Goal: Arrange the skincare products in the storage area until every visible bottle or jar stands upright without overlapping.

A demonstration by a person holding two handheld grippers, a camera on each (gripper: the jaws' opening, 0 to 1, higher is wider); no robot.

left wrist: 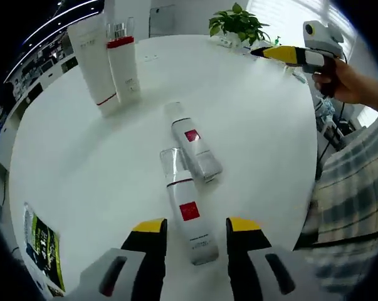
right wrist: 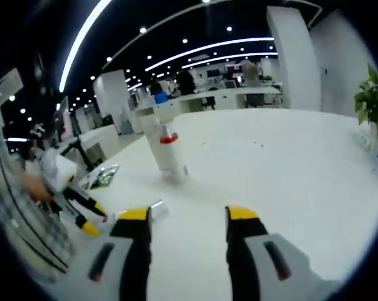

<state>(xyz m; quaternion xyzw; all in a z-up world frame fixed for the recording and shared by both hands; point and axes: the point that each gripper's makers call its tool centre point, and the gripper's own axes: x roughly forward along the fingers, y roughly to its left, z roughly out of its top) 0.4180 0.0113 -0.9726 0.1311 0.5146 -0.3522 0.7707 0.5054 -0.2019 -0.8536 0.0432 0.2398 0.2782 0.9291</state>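
We judge two bottles are already up and two remain: on the white table [left wrist: 251, 125], a tall tube [left wrist: 96, 63] and a red-banded bottle [left wrist: 123, 63] stand touching at eleven o'clock, while two bottles lie flat mid-table. The near bottle [left wrist: 189, 216] lies with its base between the spread jaws of our left tongs [left wrist: 195, 227], which are open and not yet touching it; the far bottle [left wrist: 195, 144] lies just beyond, its base beside the near one's clear cap. The next move, we reckon, calls for closing on the near bottle's body, lifting clear of its neighbour, tipping it cap-up and setting it on bare table. The left gripper view gives us both fallen bottles and the right tongs [left wrist: 259, 51] held aloft at one o'clock in a hand [left wrist: 342, 80], jaws seemingly together. The right gripper view has its own tongs [right wrist: 187, 219] open and empty, the standing pair [right wrist: 165, 150] at eleven o'clock, and the left tongs [right wrist: 88, 216] low at nine.
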